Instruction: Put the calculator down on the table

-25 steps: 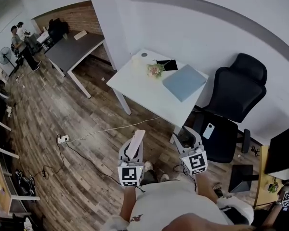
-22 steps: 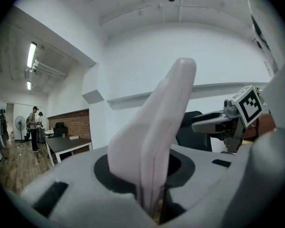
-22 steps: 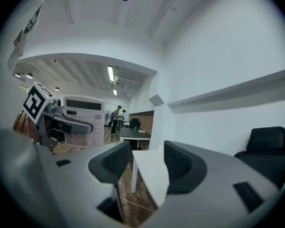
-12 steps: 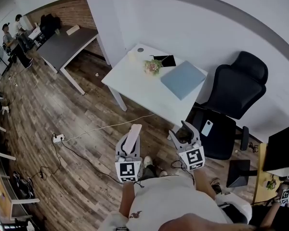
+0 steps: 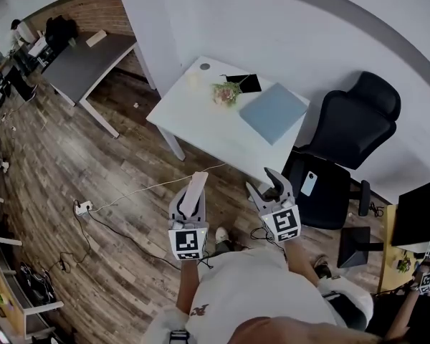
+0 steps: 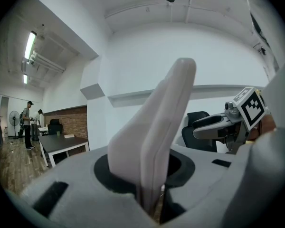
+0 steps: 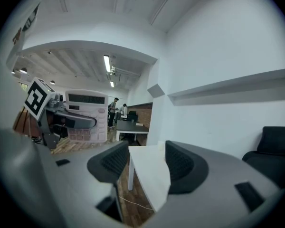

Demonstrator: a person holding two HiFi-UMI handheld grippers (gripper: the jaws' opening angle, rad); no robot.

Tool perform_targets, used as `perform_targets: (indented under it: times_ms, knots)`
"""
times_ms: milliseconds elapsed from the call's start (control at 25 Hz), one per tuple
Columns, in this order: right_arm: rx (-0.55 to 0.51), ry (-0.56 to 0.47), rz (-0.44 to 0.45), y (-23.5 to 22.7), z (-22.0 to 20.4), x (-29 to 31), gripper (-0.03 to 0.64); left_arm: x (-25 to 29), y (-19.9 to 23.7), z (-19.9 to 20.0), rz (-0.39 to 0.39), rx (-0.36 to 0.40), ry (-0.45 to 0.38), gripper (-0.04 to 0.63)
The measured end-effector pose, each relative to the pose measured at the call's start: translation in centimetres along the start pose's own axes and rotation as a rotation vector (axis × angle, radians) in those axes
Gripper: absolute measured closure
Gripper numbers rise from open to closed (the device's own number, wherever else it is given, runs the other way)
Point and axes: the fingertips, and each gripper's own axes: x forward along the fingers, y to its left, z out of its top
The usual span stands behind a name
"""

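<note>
Holds calculator (image 5: 196, 190) clamped in L gripper (image 5: 188, 206); has just spread R gripper (image 5: 269, 188) jaws wider, nothing between. Stands nearer to table (image 5: 201, 120) than a sec ago. Approach only, set-down pending.

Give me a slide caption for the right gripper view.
Right gripper, jaws just opened and empty, faces the white table; left gripper beside it grips the calculator.

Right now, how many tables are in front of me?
2. A white table beside the chair, and a dark table farther off by the brick wall. More may be hidden past the left edge.
</note>
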Motion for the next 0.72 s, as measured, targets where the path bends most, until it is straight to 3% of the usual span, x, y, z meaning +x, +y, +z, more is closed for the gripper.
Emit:
perform_targets:
  times_ms: [720]
  knots:
    - [-0.02, 0.05, -0.067, 0.3, 0.7, 6.1, 0.382, 4.4, 6.2, 0.1, -0.066, 0.001, -0.015, 0.486]
